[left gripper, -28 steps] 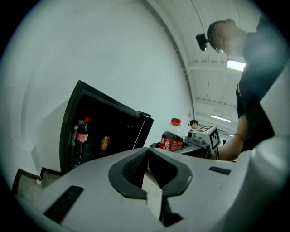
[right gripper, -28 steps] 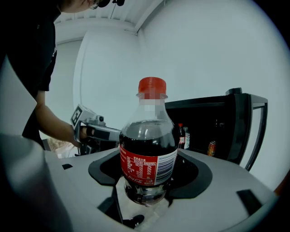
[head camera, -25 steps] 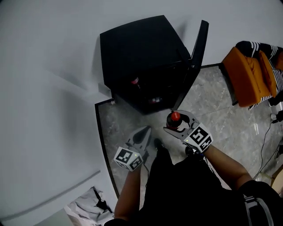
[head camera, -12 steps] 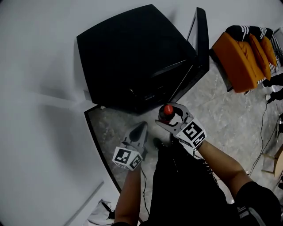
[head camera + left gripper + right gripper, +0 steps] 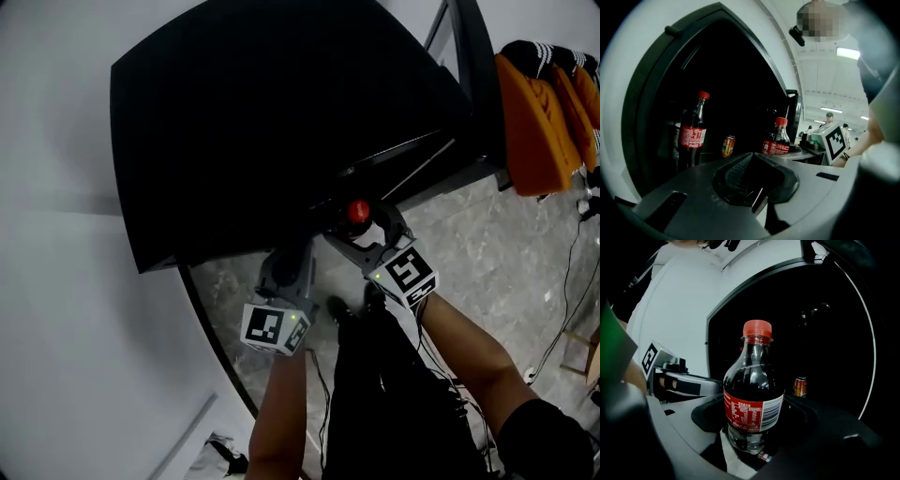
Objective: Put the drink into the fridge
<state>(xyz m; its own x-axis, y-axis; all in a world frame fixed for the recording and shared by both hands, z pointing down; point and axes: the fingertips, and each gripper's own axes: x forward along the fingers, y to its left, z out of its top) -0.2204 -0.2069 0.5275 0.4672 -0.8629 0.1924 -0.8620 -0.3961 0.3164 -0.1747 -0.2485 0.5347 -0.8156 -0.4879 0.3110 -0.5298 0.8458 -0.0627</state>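
Status of the drink (image 5: pixel 753 399): a small cola bottle with a red cap, upright, clamped at its lower body between the jaws of my right gripper (image 5: pixel 364 228). It is not in the fridge (image 5: pixel 272 122) yet. In the head view the red cap sits right at the front edge of the black cabinet, with the door (image 5: pixel 469 75) swung open to the right. The right gripper view looks past the bottle straight into the dark opening, so I judge the bottle to be at the threshold rather than inside.

Left gripper (image 5: pixel 289 274): jaws together, nothing between them. It hangs just beside the right one, on its left, and also points at the opening.

Contents noted through the left gripper view: a tall cola bottle (image 5: pixel 691 133) stands at the left of the interior and a small can (image 5: pixel 727 146) stands farther back. The shelf surface itself is too dark for me to read.

Assessment: the drink is held, the door is open, and the approach is nearly complete. Outstanding work is to carry the bottle past the frame, set it upright on a free spot clear of the tall bottle and the can, release it, and withdraw. Closing the door would presumably follow.
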